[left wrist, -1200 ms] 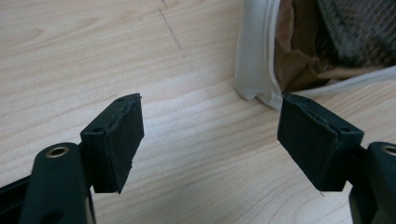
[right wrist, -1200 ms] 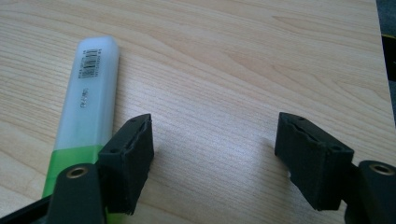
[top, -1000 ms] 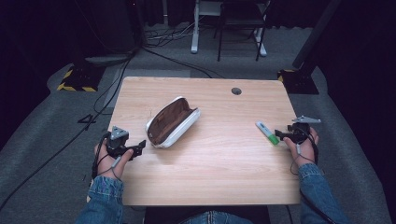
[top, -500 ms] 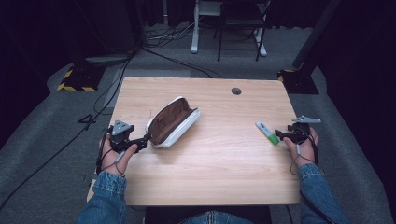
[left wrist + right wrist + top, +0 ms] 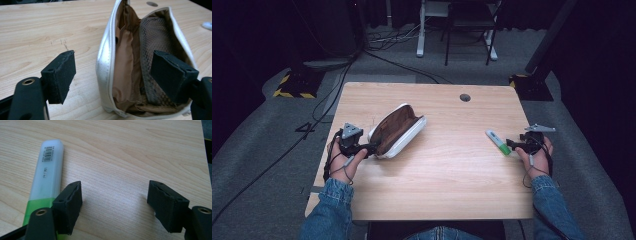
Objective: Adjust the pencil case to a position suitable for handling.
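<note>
A white pouch with a brown lining lies unzipped and gaping on the left half of the wooden table. My left gripper is at its near end, open. In the left gripper view the pouch's white wall stands between the jaws of my left gripper; one pad rests outside it and the other sits before the mesh lining, neither pressing. A white marker with a green cap lies at the right side. My right gripper is open just beside it. The marker lies outside the left jaw of the right gripper.
A round cable hole sits near the table's far edge. Behind the table stand white desk legs and a chair, with cables on the floor. A yellow-black striped base is at the far left.
My left gripper has slid right and away from me to the pouch, whose near end now stands between its jaws. The right gripper and the marker have stayed put.
</note>
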The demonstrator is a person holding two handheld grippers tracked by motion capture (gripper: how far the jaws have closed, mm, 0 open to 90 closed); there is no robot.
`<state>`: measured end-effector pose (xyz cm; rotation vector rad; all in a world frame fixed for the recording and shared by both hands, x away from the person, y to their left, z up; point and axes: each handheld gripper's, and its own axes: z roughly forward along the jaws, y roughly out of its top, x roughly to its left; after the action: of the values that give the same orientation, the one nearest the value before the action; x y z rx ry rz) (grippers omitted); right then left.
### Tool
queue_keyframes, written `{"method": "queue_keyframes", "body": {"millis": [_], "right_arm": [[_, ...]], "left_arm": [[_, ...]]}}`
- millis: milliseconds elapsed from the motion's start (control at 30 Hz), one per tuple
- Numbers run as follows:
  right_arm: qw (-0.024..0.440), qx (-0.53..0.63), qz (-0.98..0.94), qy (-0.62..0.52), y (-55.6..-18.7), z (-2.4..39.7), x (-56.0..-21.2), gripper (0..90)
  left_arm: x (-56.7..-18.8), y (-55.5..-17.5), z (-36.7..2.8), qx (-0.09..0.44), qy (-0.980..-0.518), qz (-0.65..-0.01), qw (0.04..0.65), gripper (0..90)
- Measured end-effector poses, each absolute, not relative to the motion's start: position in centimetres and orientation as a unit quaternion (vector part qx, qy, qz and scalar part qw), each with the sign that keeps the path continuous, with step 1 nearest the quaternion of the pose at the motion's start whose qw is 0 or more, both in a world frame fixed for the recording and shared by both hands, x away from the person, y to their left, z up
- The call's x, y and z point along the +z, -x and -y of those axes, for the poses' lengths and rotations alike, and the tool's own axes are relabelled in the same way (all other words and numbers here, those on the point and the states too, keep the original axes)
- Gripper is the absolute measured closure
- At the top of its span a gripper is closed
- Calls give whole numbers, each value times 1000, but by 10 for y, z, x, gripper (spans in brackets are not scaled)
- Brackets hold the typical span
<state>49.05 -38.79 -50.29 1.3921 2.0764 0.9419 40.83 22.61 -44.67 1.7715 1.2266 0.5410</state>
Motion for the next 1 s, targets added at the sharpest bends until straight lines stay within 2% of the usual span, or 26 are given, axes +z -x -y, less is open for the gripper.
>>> {"method": "queue_keyframes", "body": {"millis": [600,1000], "right_arm": [[232,343,-755,-508,-490,388,-503,288],[232,344,-755,-508,-490,388,-503,290]], "left_arm": [[-463,-437,-218,214,-720,-496,436,244],[-472,-448,-215,194,-726,-501,429,358]]}}
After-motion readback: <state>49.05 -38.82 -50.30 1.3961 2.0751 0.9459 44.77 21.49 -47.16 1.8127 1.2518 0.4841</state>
